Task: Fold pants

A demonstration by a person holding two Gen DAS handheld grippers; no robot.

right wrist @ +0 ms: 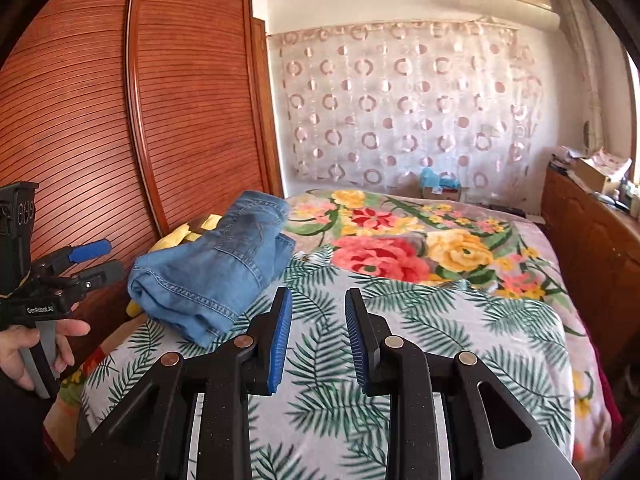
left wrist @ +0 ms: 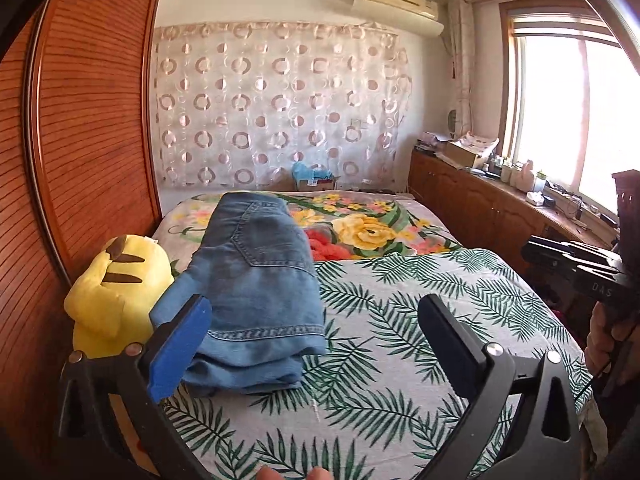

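Already folded pants (left wrist: pixel 256 280) lie on bed (left wrist: pixel 400 320).

Open leaf-print sheet (right wrist: pixel 460 320) lies ahead of both tools, while the folded jeans (left wrist: pixel 256 280) and yellow plush (left wrist: pixel 112 288) (pressed against the wardrobe (left wrist: pixel 92 120)) crowd the bed's left edge.

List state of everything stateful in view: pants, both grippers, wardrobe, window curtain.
jeans: folded into a stack, lying on the bed, ungripped.
left hand-held gripper: open wide, empty, beside the jeans.
right hand-held gripper: open with a narrow gap, empty, above the bedspread.
wardrobe doors: closed.
window curtain: drawn aside, bunched.
yellow plush toy: lying beside the jeans.
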